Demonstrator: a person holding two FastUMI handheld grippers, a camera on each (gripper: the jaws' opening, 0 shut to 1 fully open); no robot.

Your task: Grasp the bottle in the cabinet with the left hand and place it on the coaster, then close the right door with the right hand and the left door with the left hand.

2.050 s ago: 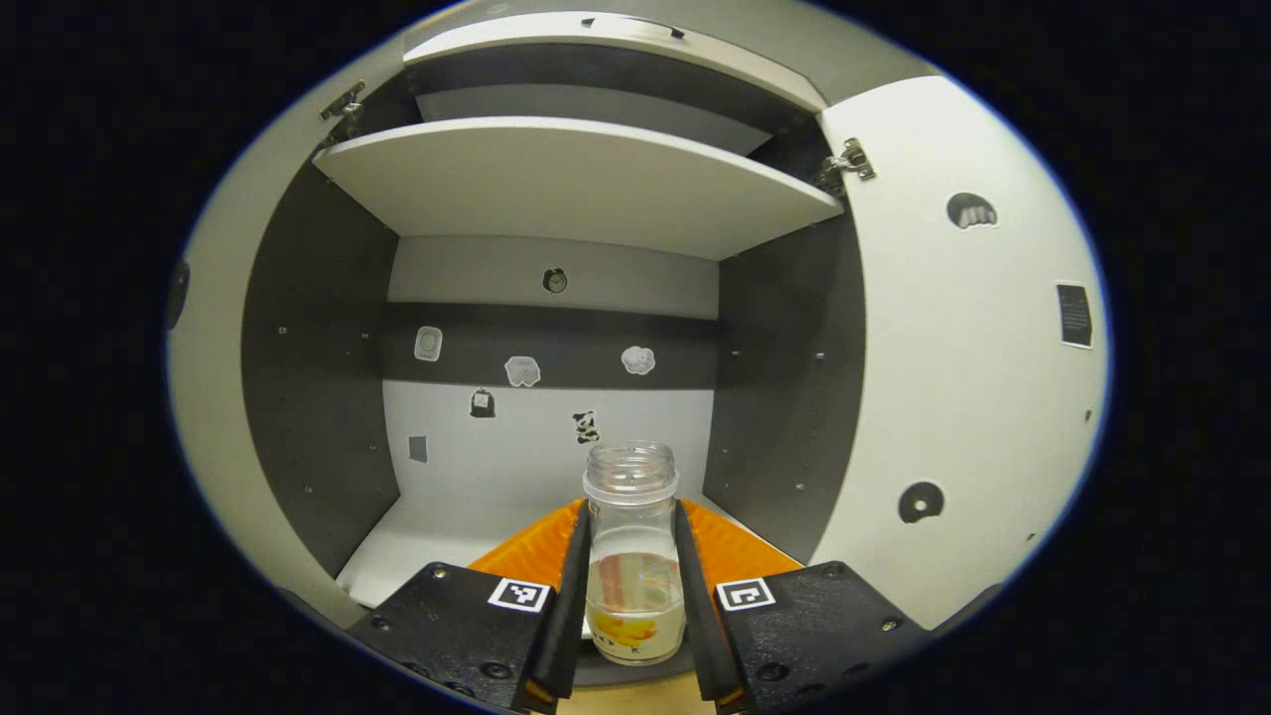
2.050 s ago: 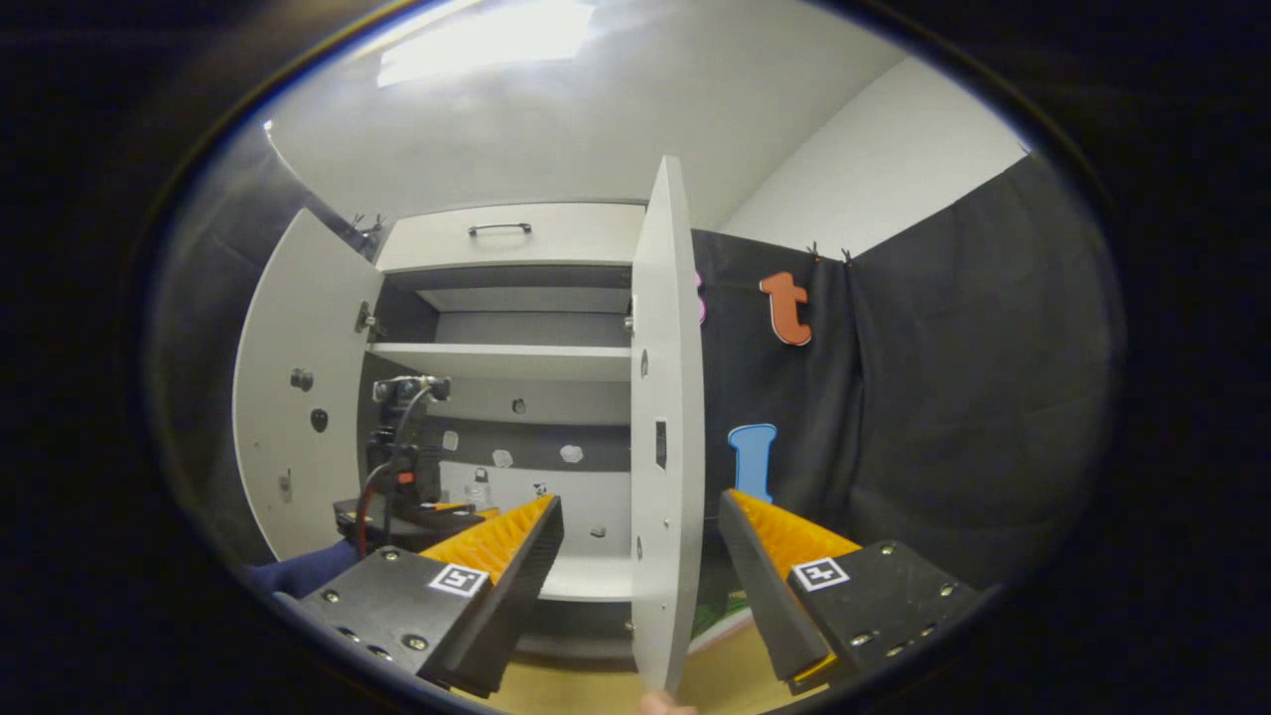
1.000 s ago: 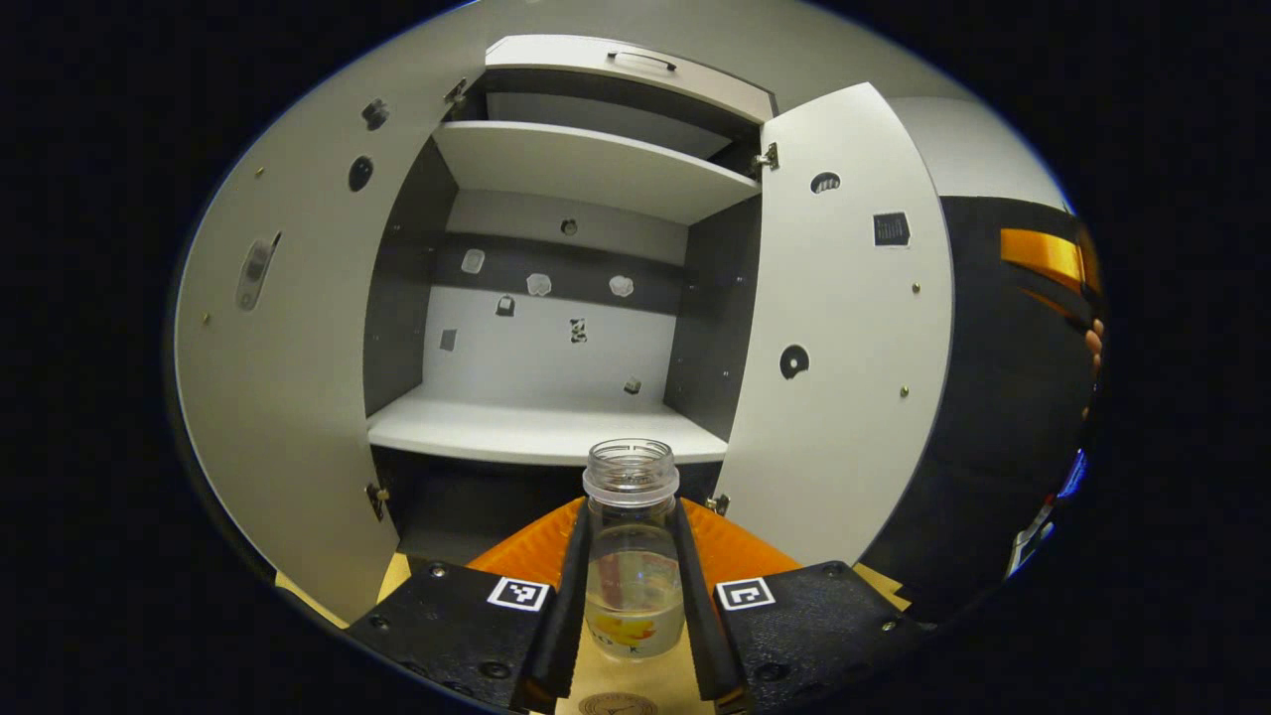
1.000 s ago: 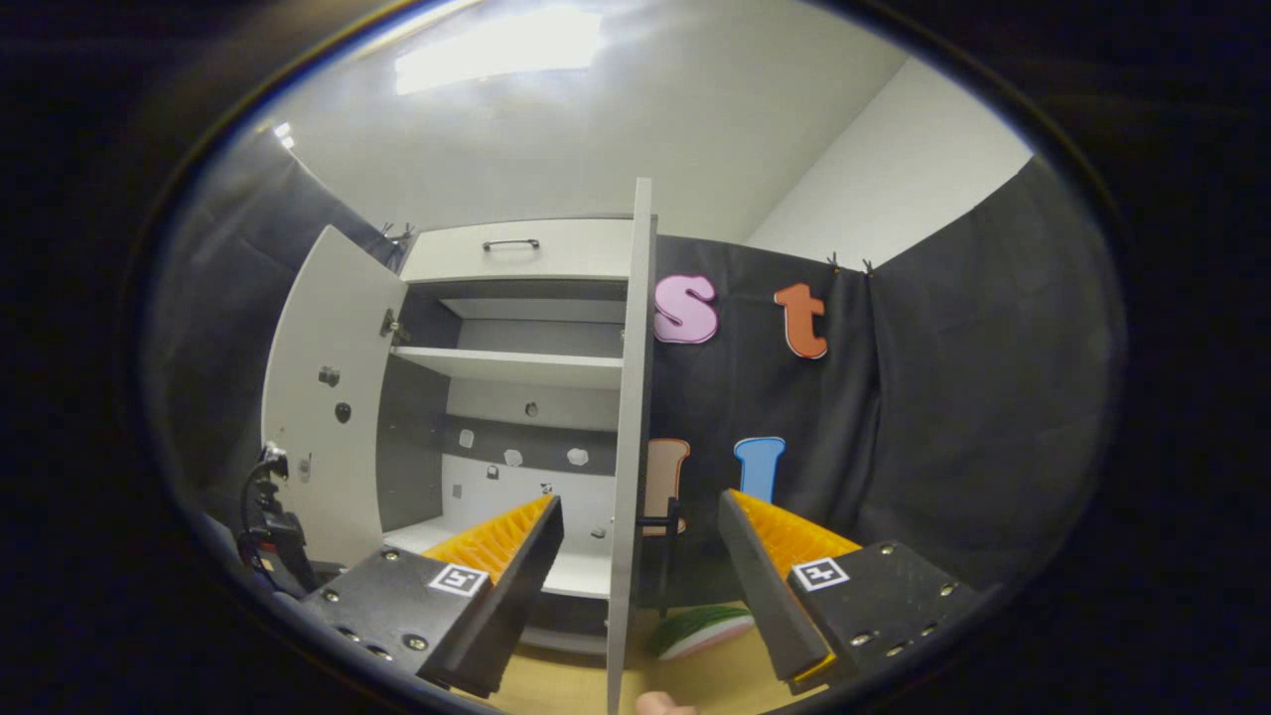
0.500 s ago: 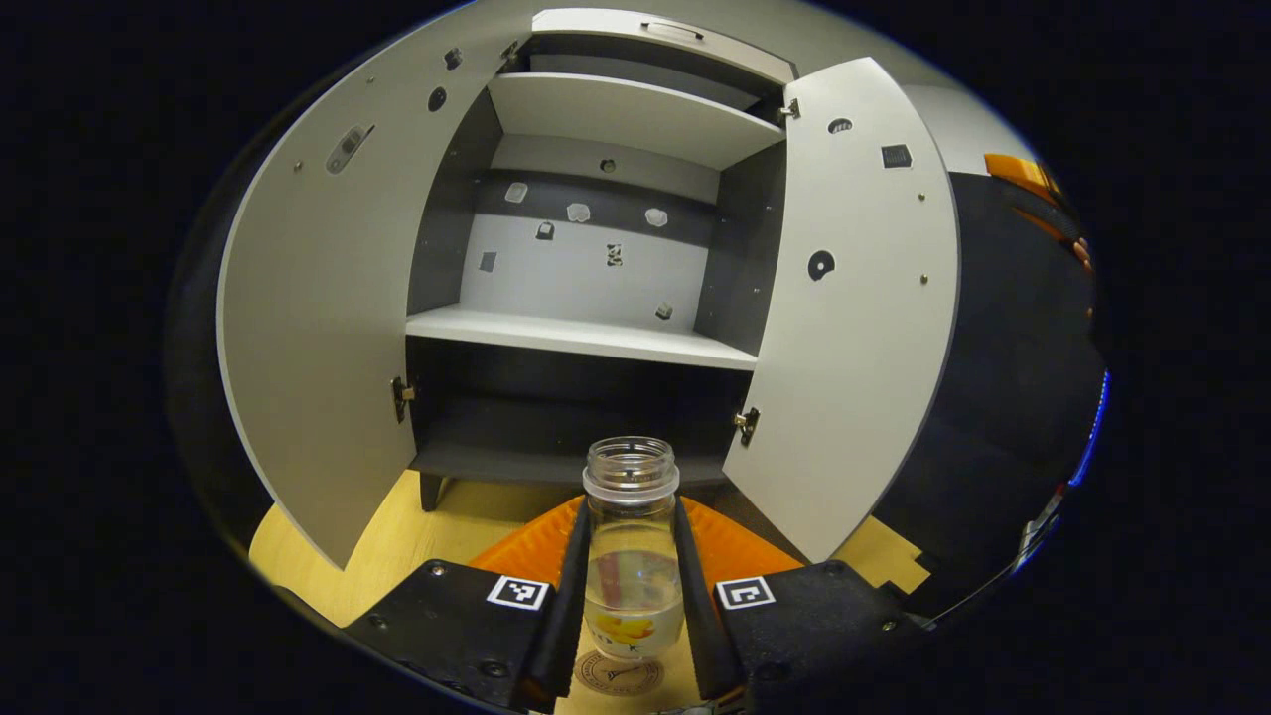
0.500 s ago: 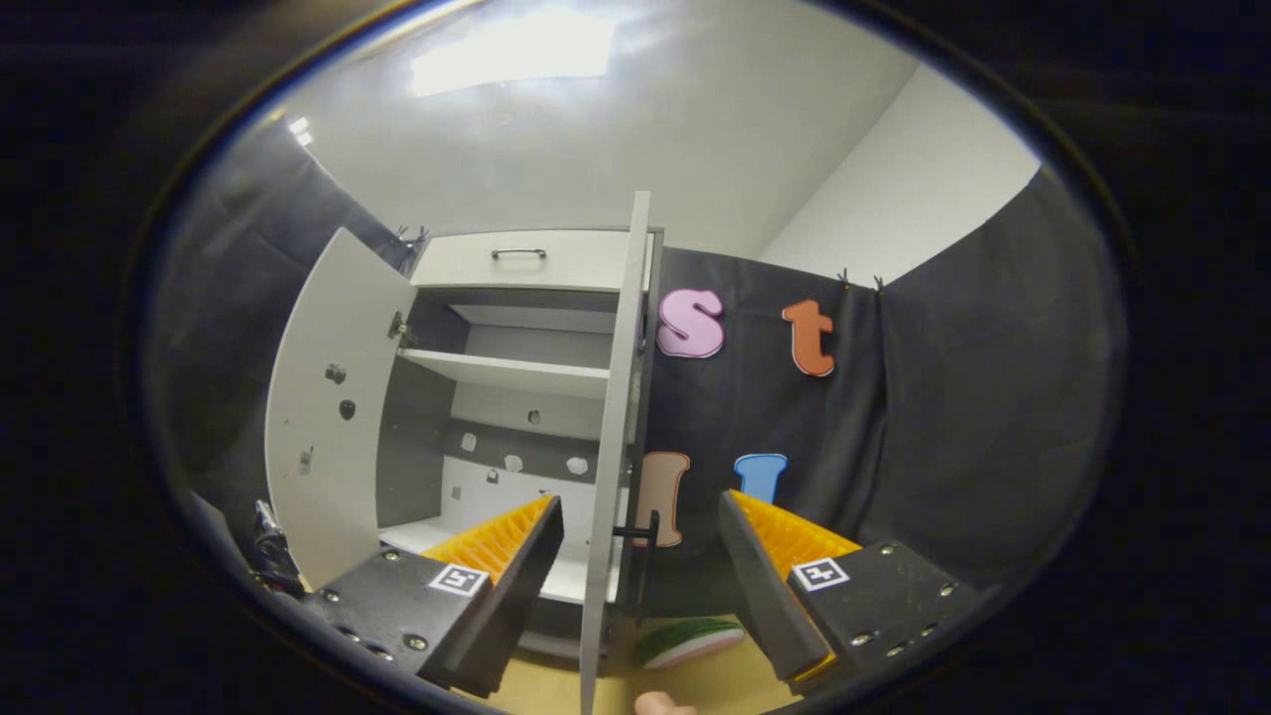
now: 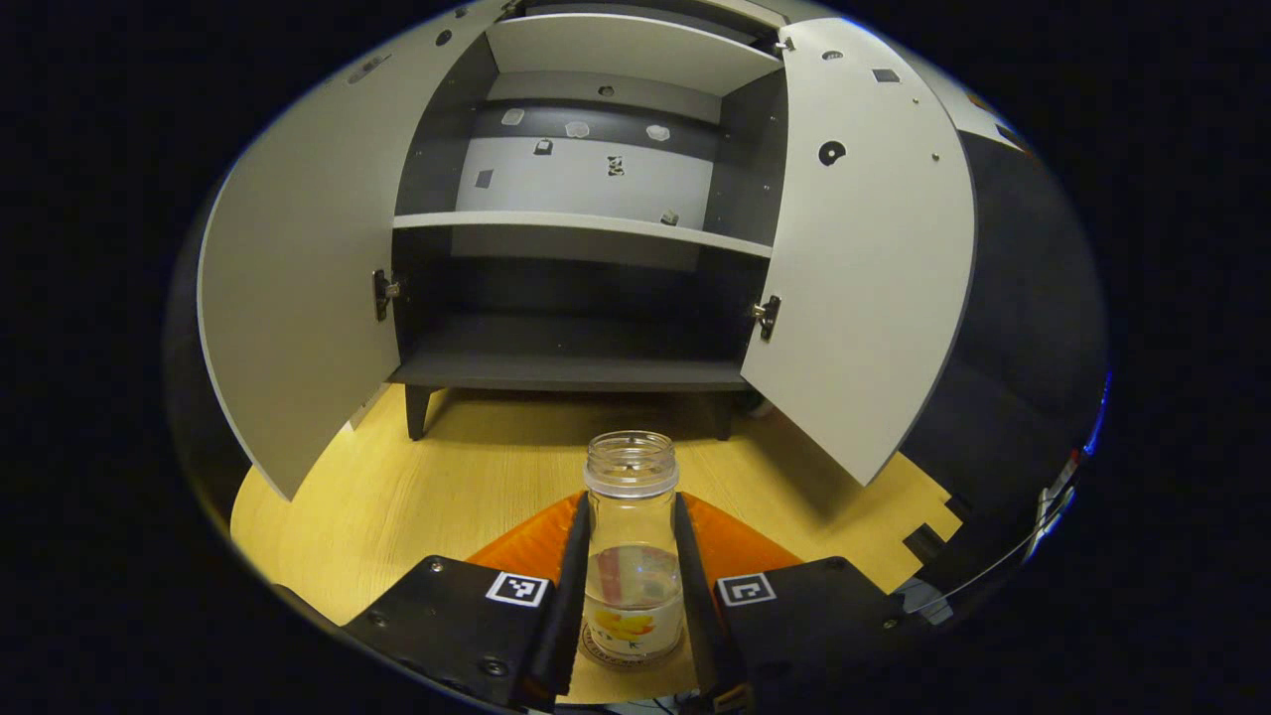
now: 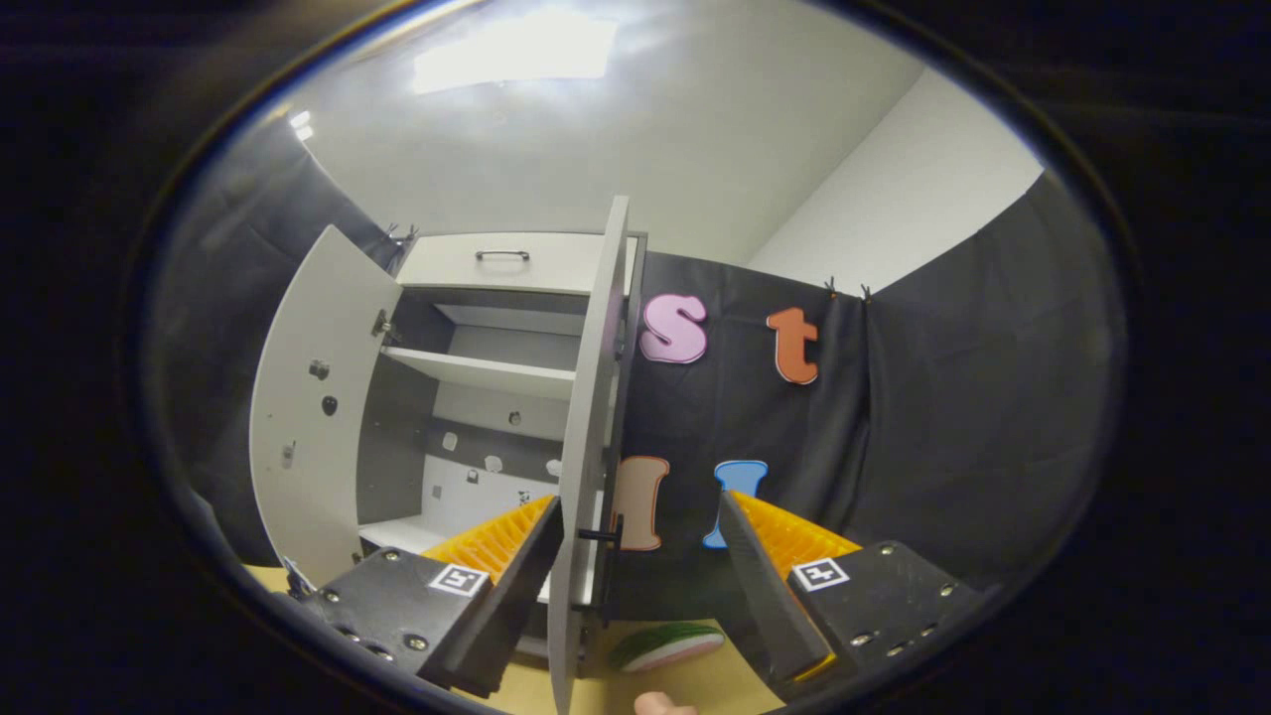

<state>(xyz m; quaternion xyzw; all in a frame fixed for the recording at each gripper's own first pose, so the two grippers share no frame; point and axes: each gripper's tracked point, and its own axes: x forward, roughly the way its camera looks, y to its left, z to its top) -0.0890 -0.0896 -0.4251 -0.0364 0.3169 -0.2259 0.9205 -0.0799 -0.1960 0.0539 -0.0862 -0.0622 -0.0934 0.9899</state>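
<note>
Two fingers of the left gripper (image 7: 630, 606) press the sides of a clear uncapped bottle (image 7: 633, 556), one on each flank of its body, so the neck and open mouth stand free above them. The bottle is upright between the fingers, its base at or just above a round coaster (image 7: 635, 657) whose rim peeks out beneath it on the wooden tabletop (image 7: 467, 487); whether it has touched down I cannot tell. Holding it low on the body probably keeps it from tipping while it is set down.

Ahead of this gripper and higher stands the cabinet (image 7: 581, 248), with the left door (image 7: 298, 288) swung out to one side and the right door (image 7: 874, 268) to the other, both still open.

The right gripper (image 8: 635, 586) is wide apart and holds nothing. The right door's edge (image 8: 581, 477) rises just ahead of it, nearer its left finger, with the black door handle (image 8: 601, 536) in the gap, apparently posted there ready to push. A green-rimmed object (image 8: 665, 645) lies on the table ahead of it. I judge the placing nearly done; release comes next, then the doors.
</note>
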